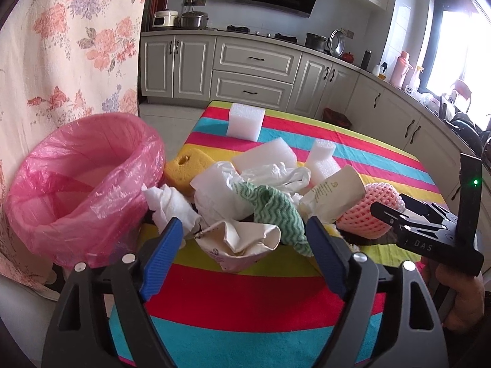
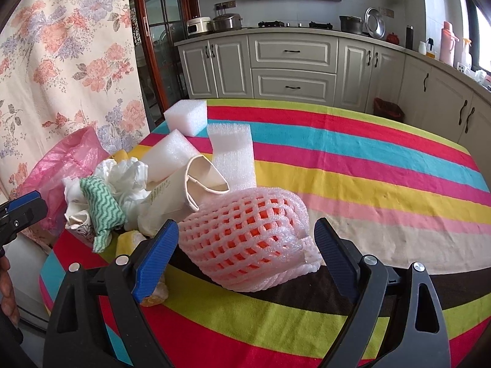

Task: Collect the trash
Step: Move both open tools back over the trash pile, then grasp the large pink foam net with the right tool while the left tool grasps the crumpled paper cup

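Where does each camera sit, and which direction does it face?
Left wrist: on the left tool, facing a crumpled paper cup and pink-lined bin; a hand shows.
Right wrist: on the right tool, facing the pink foam net.
Shared: foam net, green cloth, striped tablecloth.

The striped tablecloth is matt woven cloth, the bin liner at its nine o'clock thin glossy pink plastic, the fruit net soft foam mesh, the crumpled cup probably paper, and the blocks at twelve o'clock porous white foam.
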`<action>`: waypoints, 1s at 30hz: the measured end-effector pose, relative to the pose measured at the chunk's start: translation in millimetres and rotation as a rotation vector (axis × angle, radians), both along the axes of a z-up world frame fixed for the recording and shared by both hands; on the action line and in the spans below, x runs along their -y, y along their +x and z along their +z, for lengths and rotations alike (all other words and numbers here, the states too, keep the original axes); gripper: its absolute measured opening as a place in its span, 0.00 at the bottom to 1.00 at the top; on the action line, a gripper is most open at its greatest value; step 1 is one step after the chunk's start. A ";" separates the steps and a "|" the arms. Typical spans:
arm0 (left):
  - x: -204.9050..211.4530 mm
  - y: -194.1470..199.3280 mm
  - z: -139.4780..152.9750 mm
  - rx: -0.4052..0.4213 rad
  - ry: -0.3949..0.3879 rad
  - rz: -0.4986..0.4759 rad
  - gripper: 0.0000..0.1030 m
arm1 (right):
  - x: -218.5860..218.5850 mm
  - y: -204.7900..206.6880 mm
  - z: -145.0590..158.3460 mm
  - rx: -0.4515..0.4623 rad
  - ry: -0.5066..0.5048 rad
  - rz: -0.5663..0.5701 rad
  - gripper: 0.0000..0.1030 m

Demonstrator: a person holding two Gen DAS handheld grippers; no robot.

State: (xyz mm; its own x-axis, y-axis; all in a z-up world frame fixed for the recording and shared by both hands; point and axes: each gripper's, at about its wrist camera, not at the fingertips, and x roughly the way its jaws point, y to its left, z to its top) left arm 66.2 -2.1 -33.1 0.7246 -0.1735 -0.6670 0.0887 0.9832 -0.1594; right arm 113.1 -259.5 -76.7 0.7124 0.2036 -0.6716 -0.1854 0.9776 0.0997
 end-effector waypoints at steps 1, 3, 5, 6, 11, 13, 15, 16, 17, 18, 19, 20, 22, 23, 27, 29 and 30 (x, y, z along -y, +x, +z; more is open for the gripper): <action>-0.7 0.8 -2.0 -0.006 -0.003 0.002 0.79 | -0.4 1.2 -2.0 -0.003 -0.002 0.000 0.82; -1.3 2.8 -7.0 -0.019 -0.010 0.005 0.80 | -1.5 4.0 -6.5 -0.013 -0.008 0.005 0.82; -0.3 4.4 -11.7 -0.031 -0.014 0.005 0.82 | -2.5 6.9 -10.8 -0.025 -0.012 0.008 0.79; 0.2 5.8 -14.4 -0.038 -0.015 0.004 0.83 | -3.3 9.2 -14.2 -0.038 -0.014 0.011 0.76; 0.0 12.6 -27.2 -0.070 -0.031 0.002 0.84 | -5.1 10.5 -21.6 -0.063 -0.008 0.037 0.52; -1.1 15.7 -32.2 -0.083 -0.041 0.003 0.84 | -5.5 9.6 -21.0 -0.064 -0.002 0.048 0.42; -1.2 18.0 -36.2 -0.096 -0.055 -0.001 0.85 | -4.9 7.9 -19.2 -0.061 0.007 0.055 0.35; -1.0 19.1 -37.7 -0.099 -0.055 -0.001 0.86 | -4.2 5.9 -17.9 -0.055 0.009 0.055 0.34; -1.0 20.4 -38.6 -0.102 -0.054 -0.001 0.86 | -3.3 3.9 -16.5 -0.050 0.011 0.054 0.33; -0.7 22.0 -40.6 -0.106 -0.054 -0.003 0.86 | -2.2 2.0 -15.0 -0.046 0.015 0.053 0.33; -0.7 23.2 -42.3 -0.109 -0.056 -0.003 0.86 | -2.3 1.2 -13.6 -0.044 0.017 0.053 0.32; -1.3 25.0 -43.6 -0.114 -0.061 -0.001 0.86 | -1.1 -0.9 -11.5 -0.037 0.016 0.051 0.32; -2.6 28.4 -45.2 -0.120 -0.078 0.002 0.86 | 2.2 -4.2 -6.6 -0.026 0.017 0.045 0.32; -2.3 29.7 -45.7 -0.121 -0.080 0.003 0.86 | 4.9 -5.4 -4.1 -0.022 0.017 0.042 0.32; -1.0 36.3 -49.7 -0.127 -0.079 0.006 0.85 | 13.5 -11.2 9.1 0.007 0.023 0.025 0.32; -0.6 39.3 -51.3 -0.132 -0.077 0.007 0.83 | 14.5 -12.0 15.1 0.019 0.022 0.022 0.32; 0.0 40.4 -51.5 -0.133 -0.078 0.007 0.81 | 15.0 -12.5 17.5 0.023 0.022 0.023 0.32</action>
